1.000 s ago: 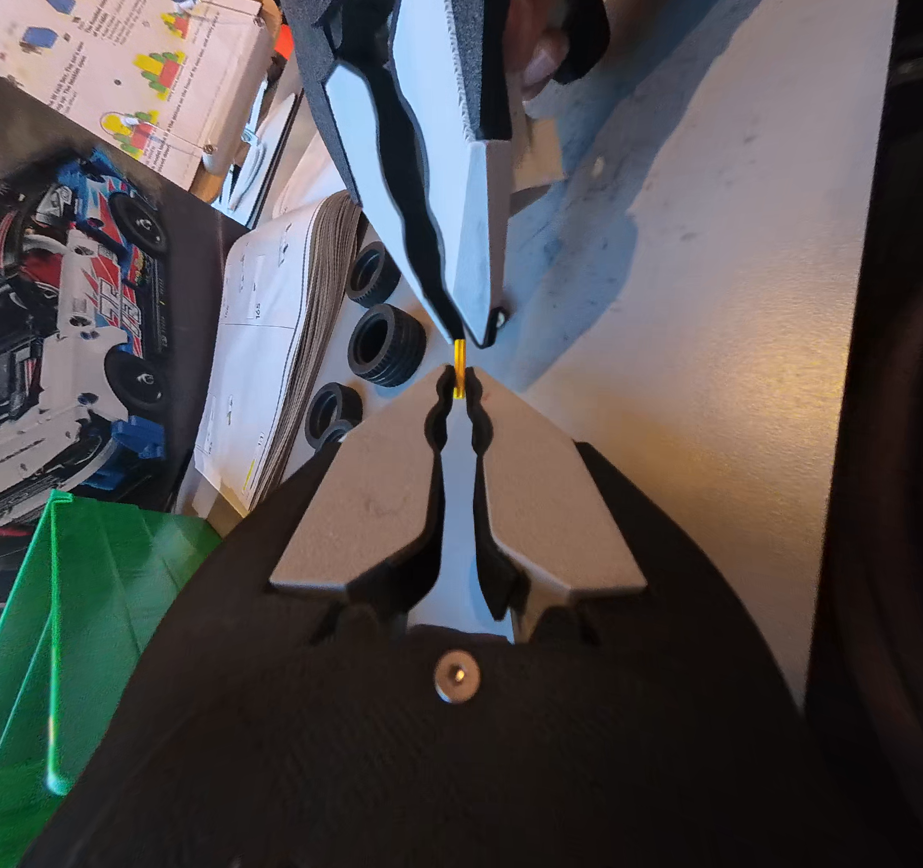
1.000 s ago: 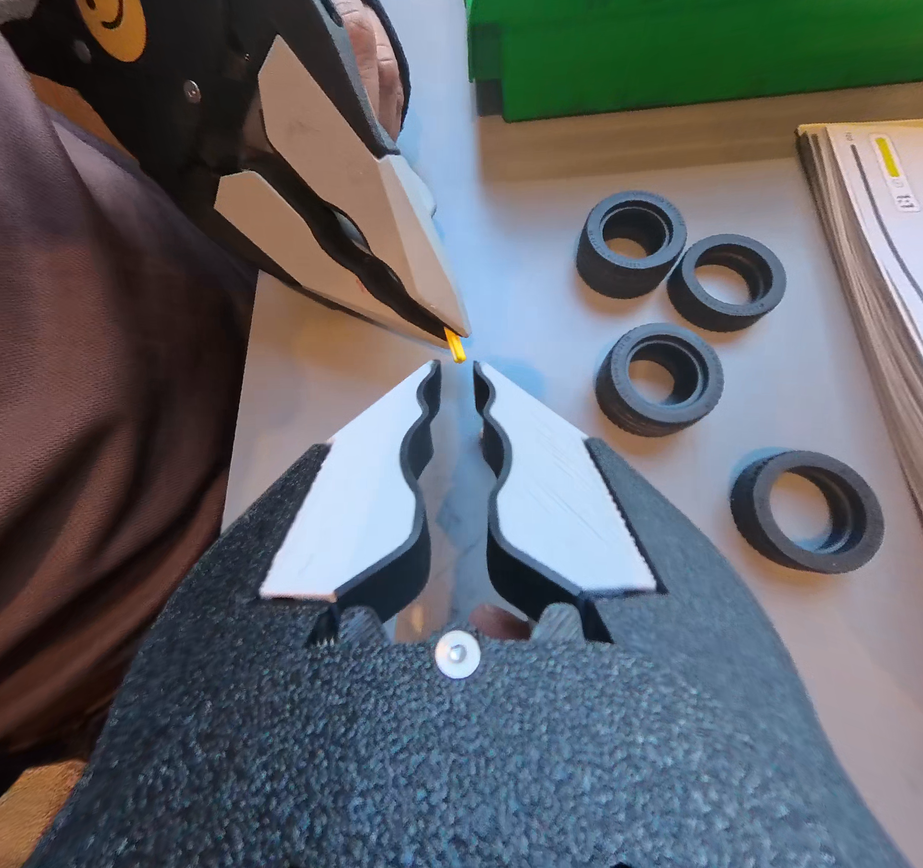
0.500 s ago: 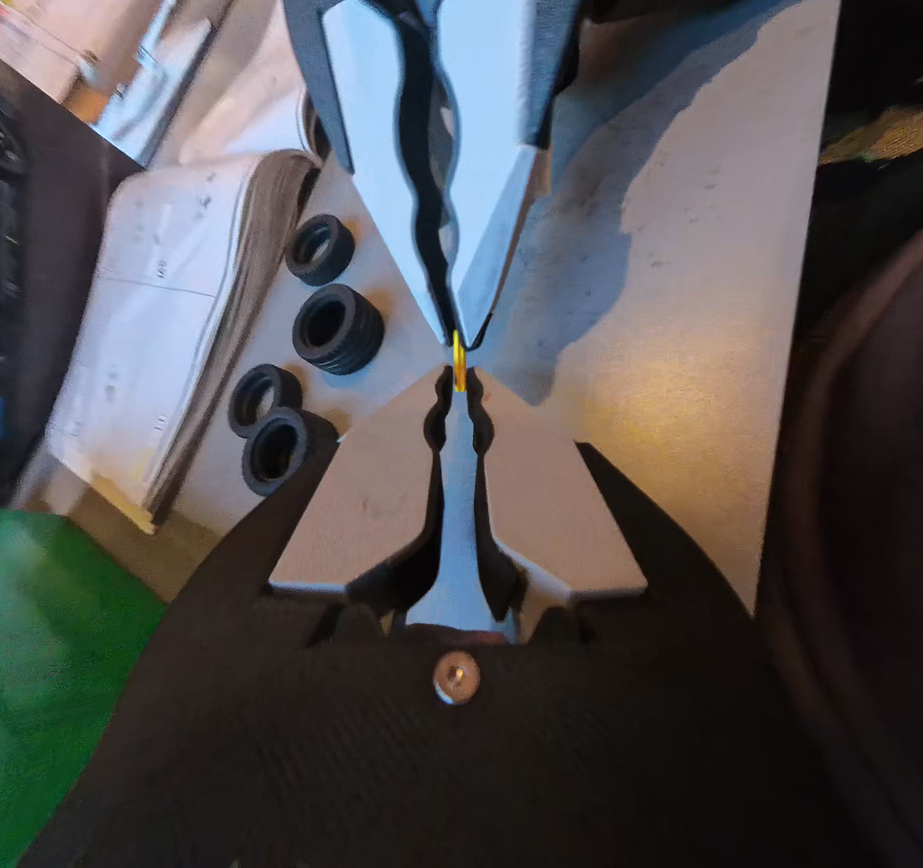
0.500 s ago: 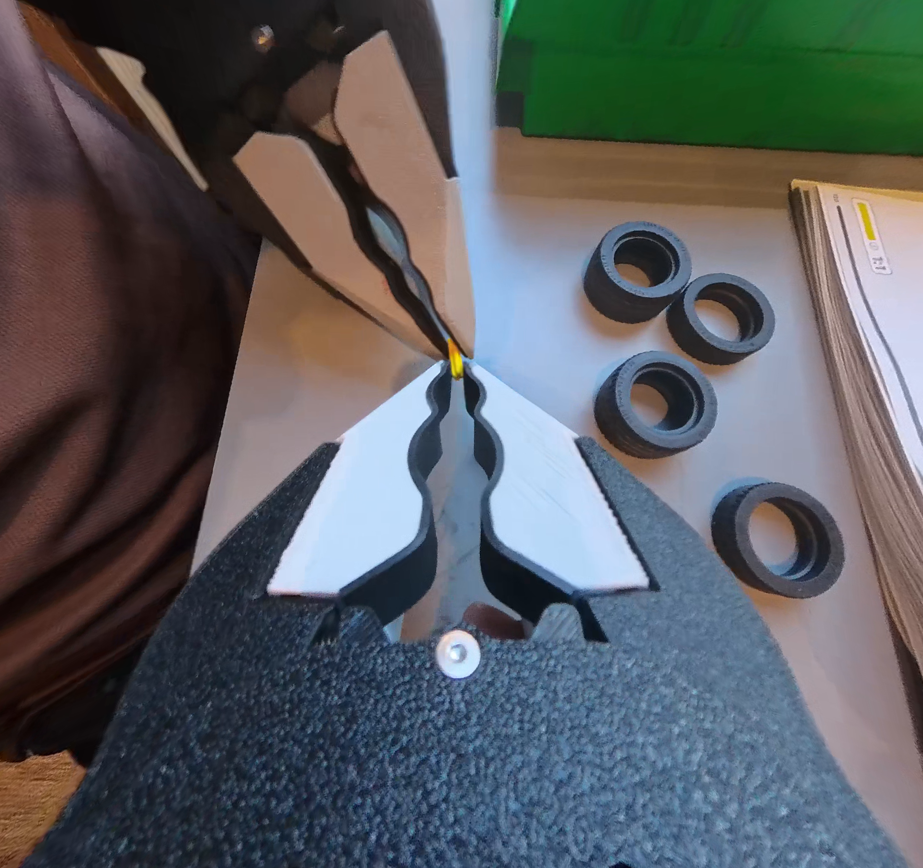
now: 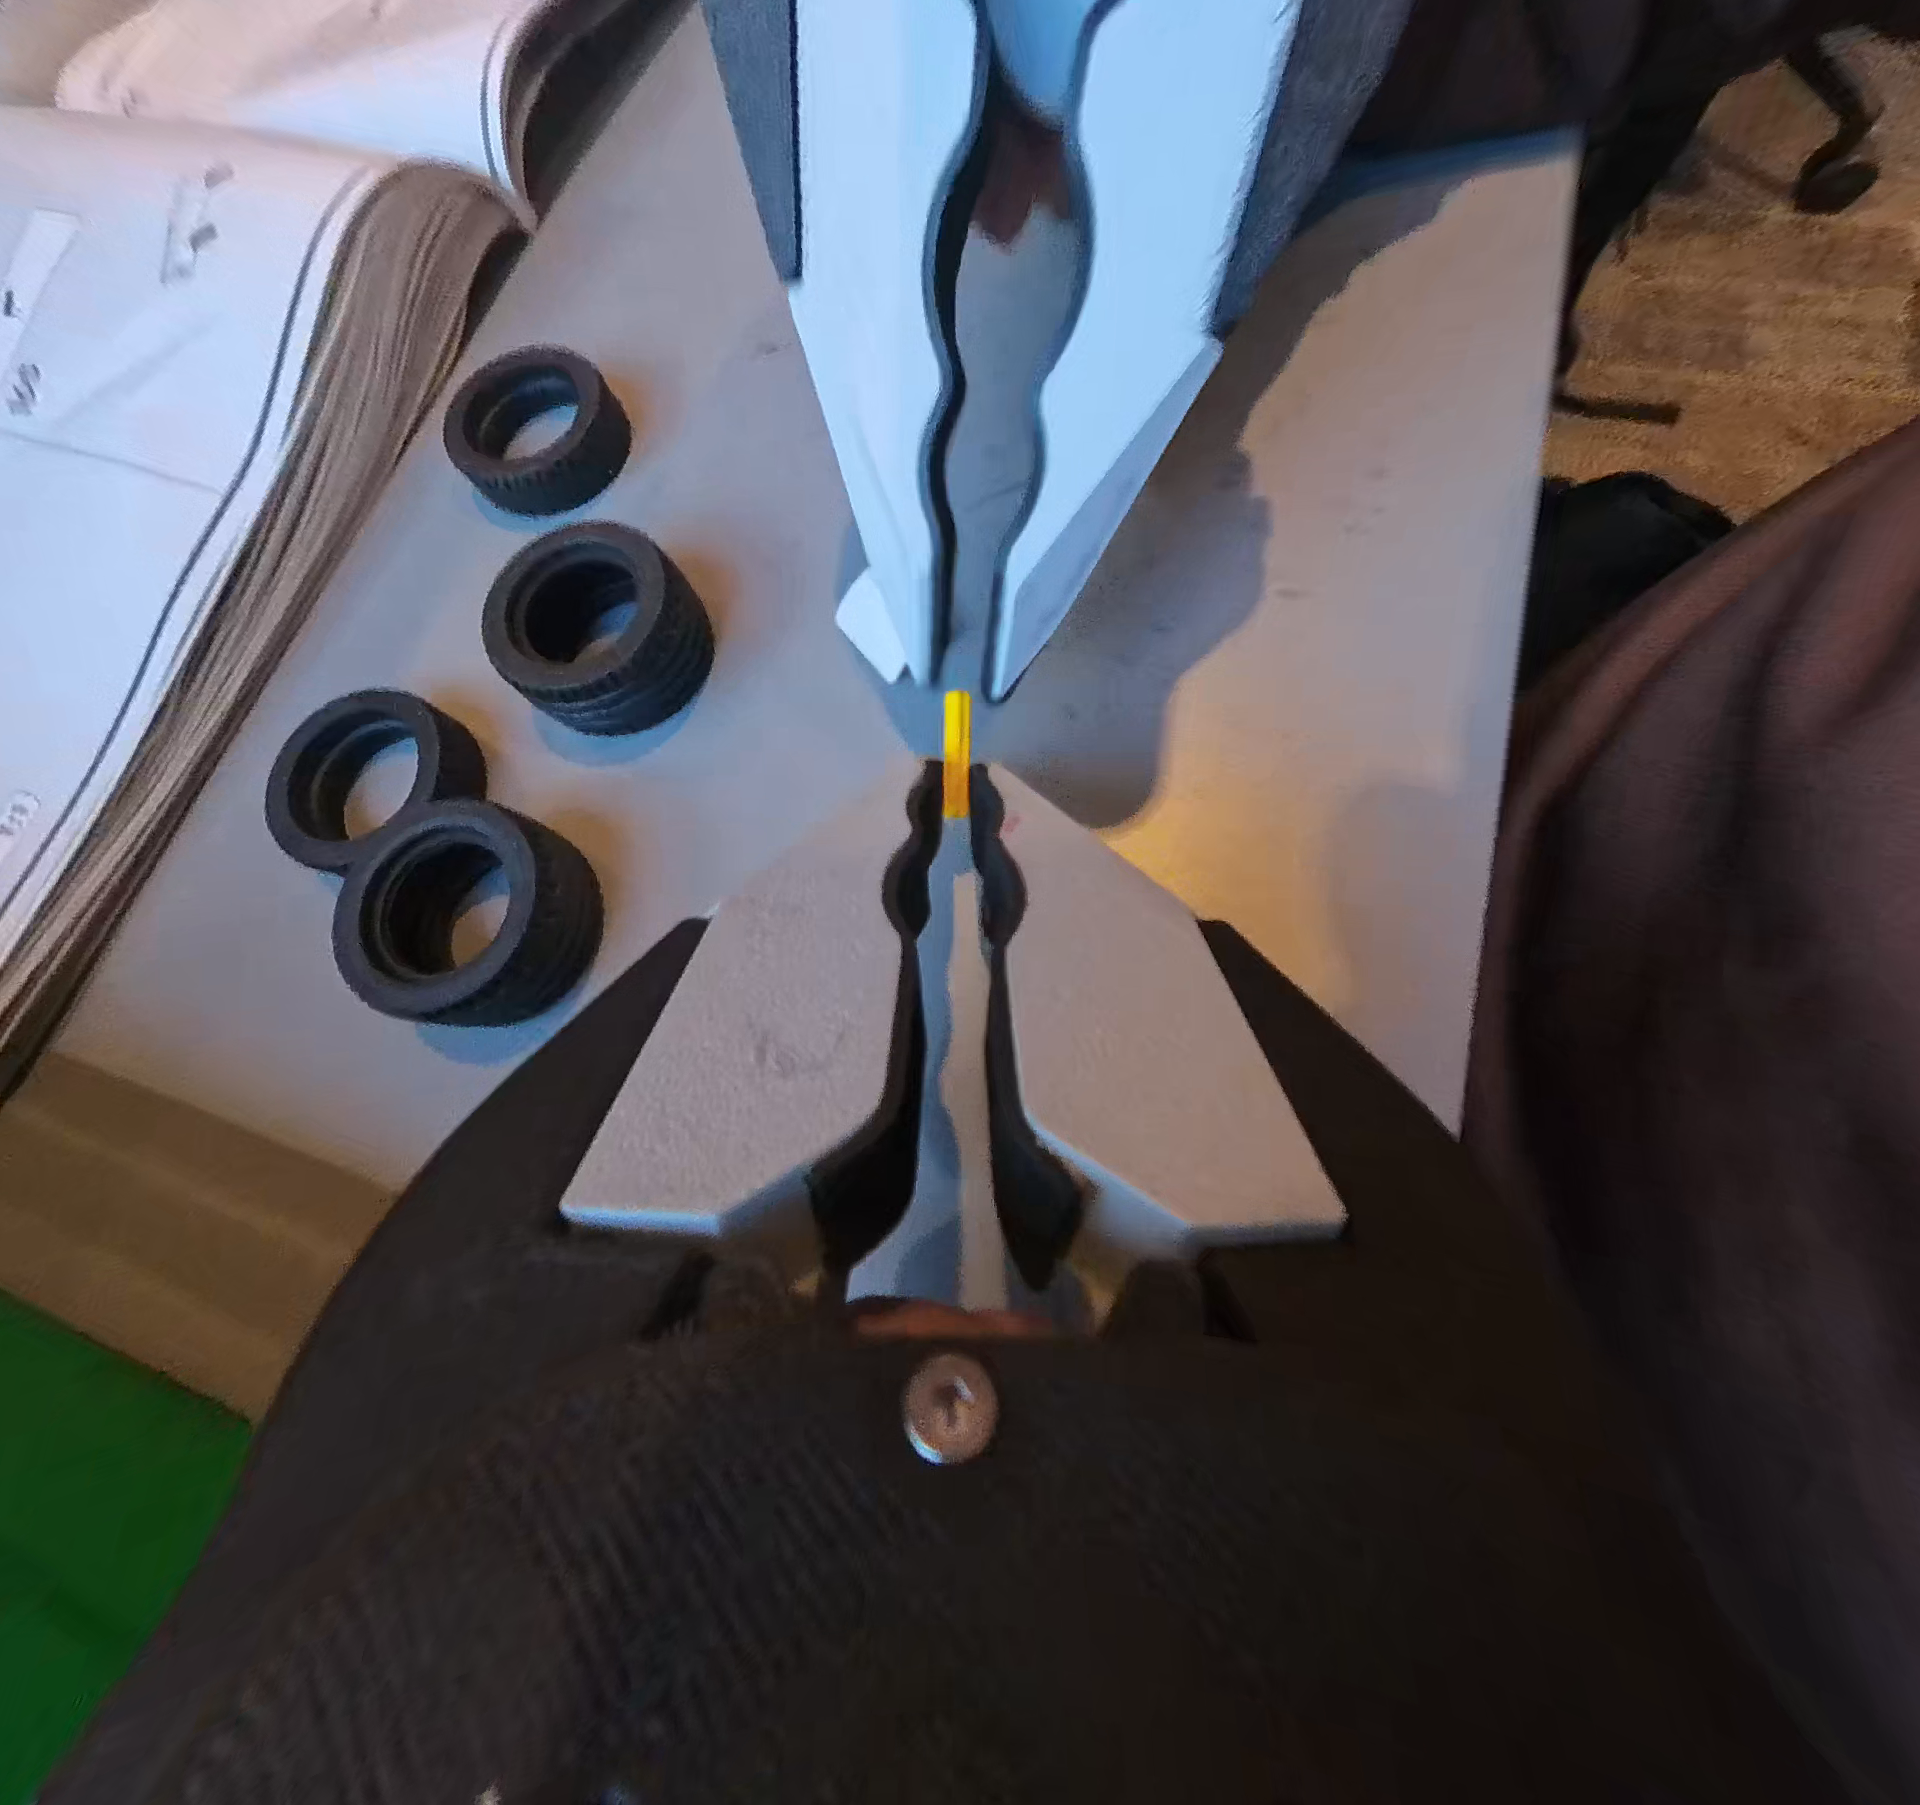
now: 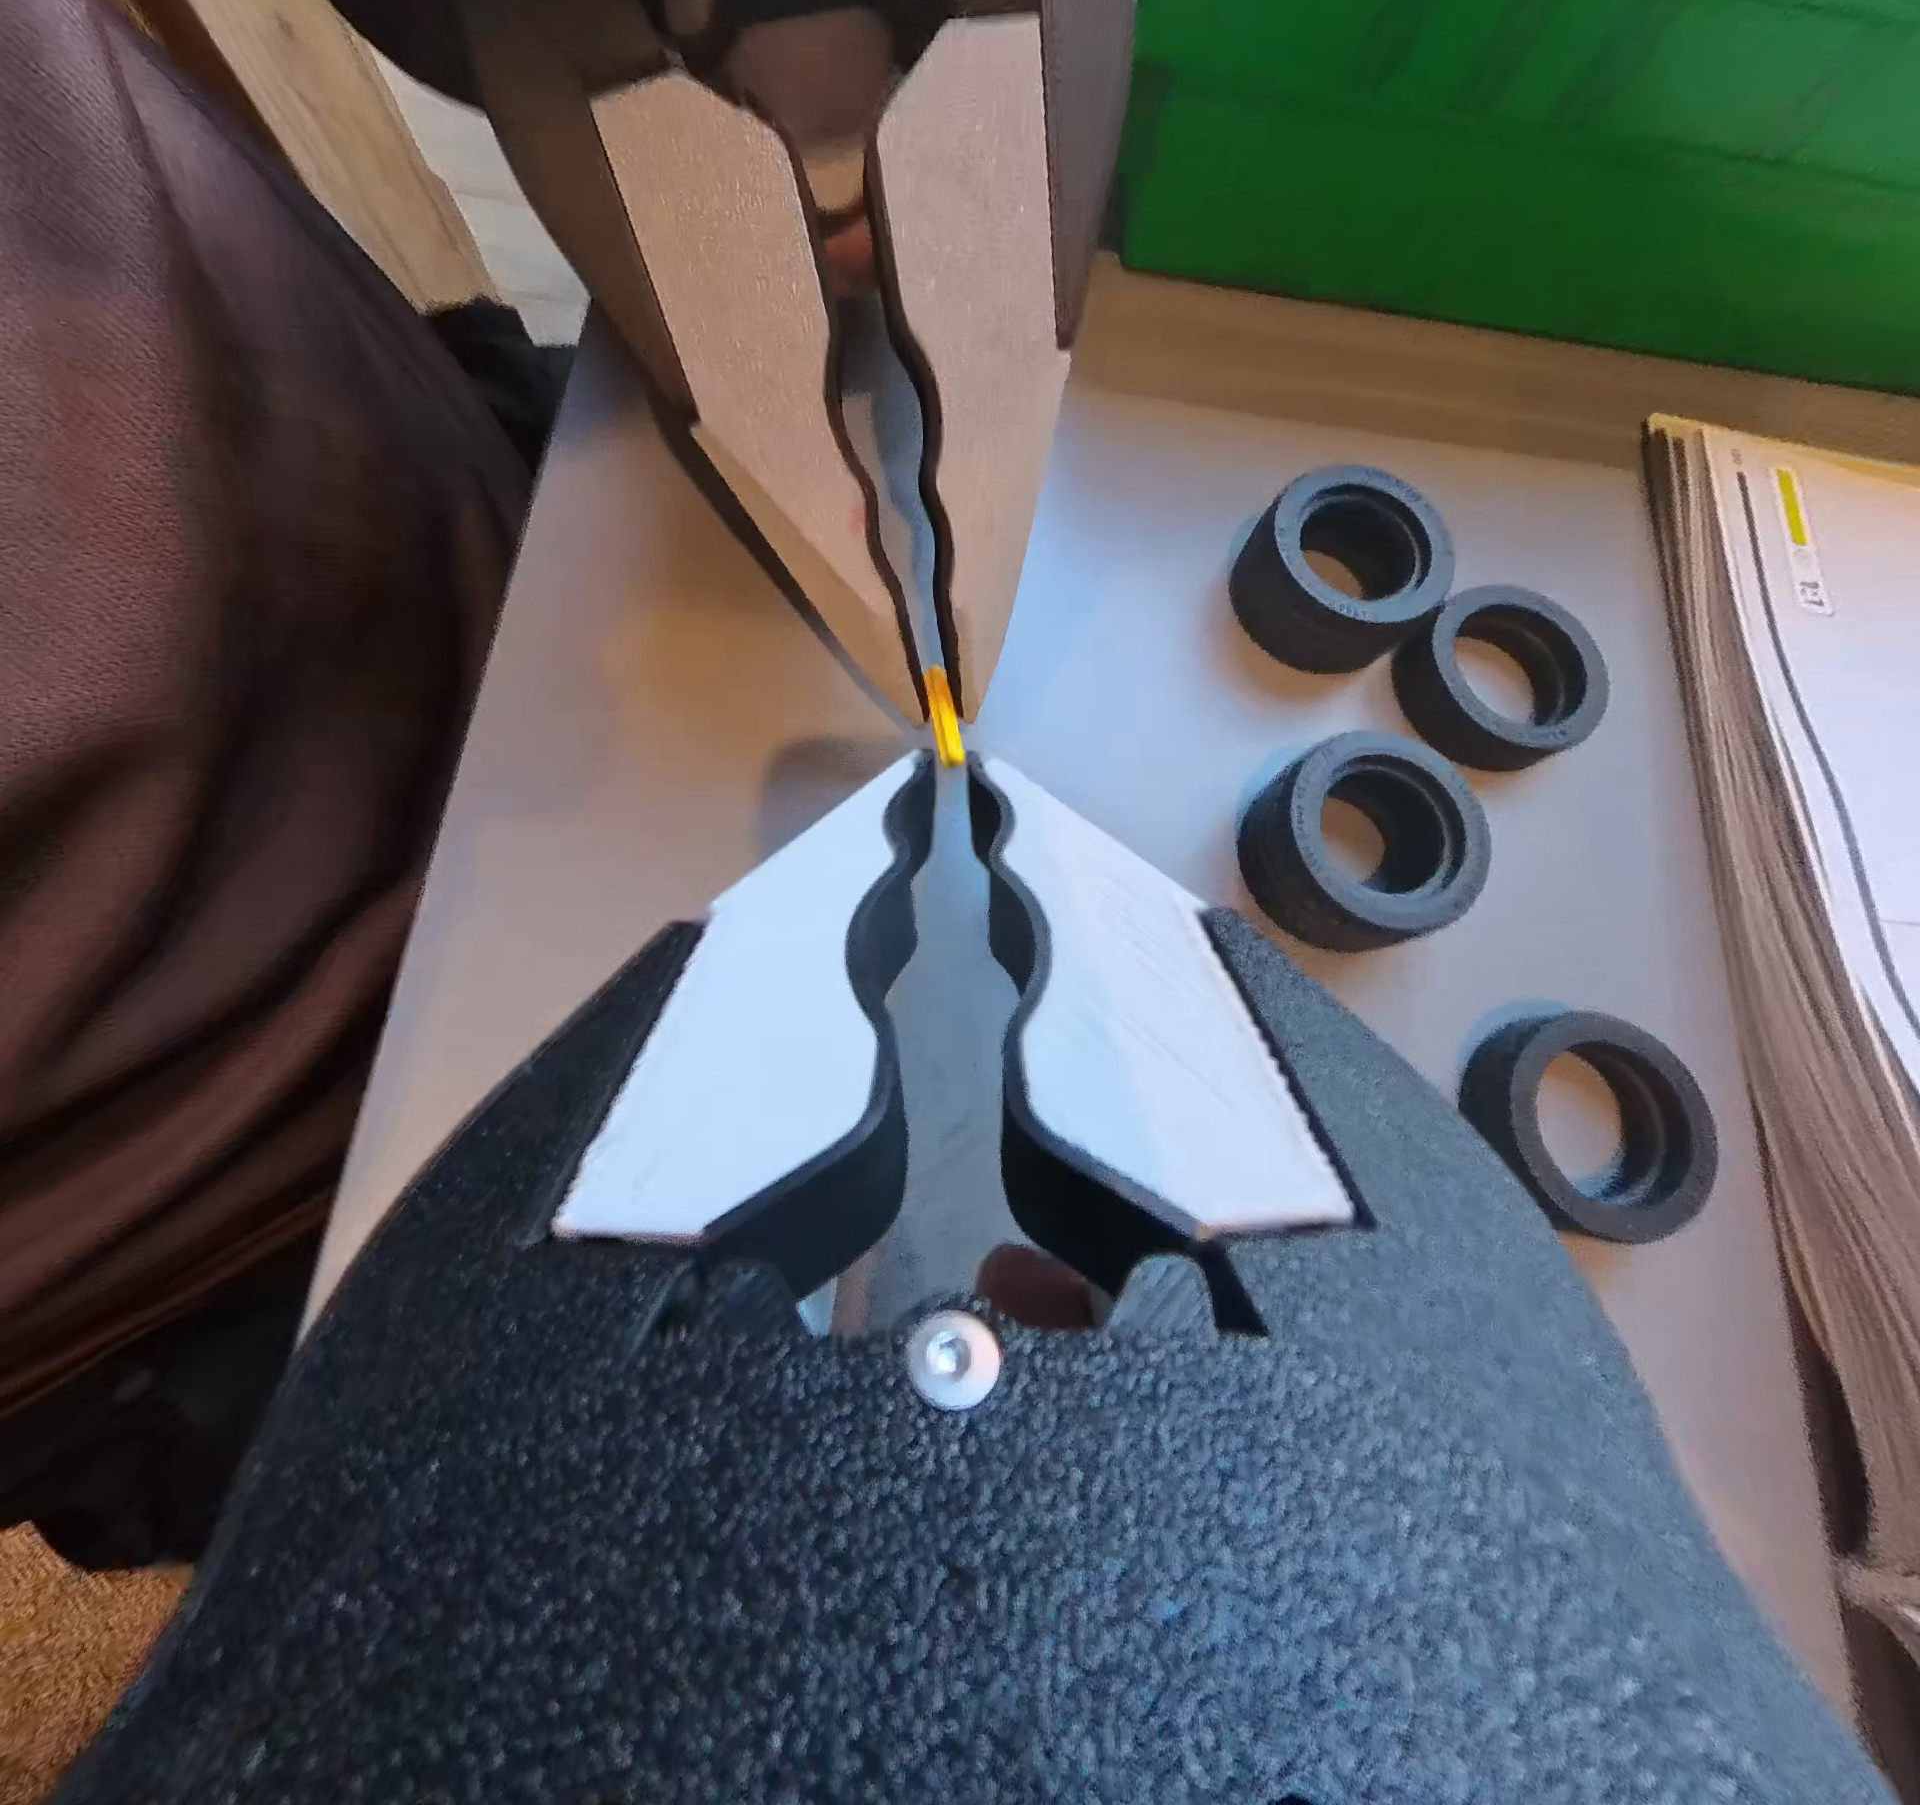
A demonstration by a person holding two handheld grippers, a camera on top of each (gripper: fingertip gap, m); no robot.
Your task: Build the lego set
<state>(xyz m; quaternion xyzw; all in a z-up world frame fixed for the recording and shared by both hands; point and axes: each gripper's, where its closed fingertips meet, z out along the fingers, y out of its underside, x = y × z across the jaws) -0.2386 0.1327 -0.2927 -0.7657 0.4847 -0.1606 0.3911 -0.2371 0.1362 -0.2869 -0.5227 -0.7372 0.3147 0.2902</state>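
Your left gripper [image 5: 954, 787] is pinched nearly closed at the tips on the near end of a small yellow-orange lego piece [image 5: 955, 749], thin and edge-on to the camera; exact part type not resolvable. The piece sticks out forward past your fingertips, held above the grey table [image 5: 1299, 612].

Your right gripper [image 6: 948, 766] comes in tip to tip from the opposite side. In the left wrist view its jaws stand slightly apart right at the far end of the piece. In the right wrist view the piece [image 6: 943, 725] sits just at the mouth of its tips, with a narrow gap between them. Can't tell whether the right tips actually grip the piece or only touch it.

Both grippers are roughly in line, nose to nose, over the table near its edge beside your body.

Four black rubber tyres [image 6: 1340, 566] lie loose on the table, off to the side of the grippers: two touching as a pair, the other two apart. None is on a wheel. In the left wrist view they sit left of the grippers [image 5: 597, 628].

An open instruction booklet [image 5: 156, 384] lies just beyond the tyres. A green box [image 6: 1558, 93] sits at the far table edge in the right wrist view.
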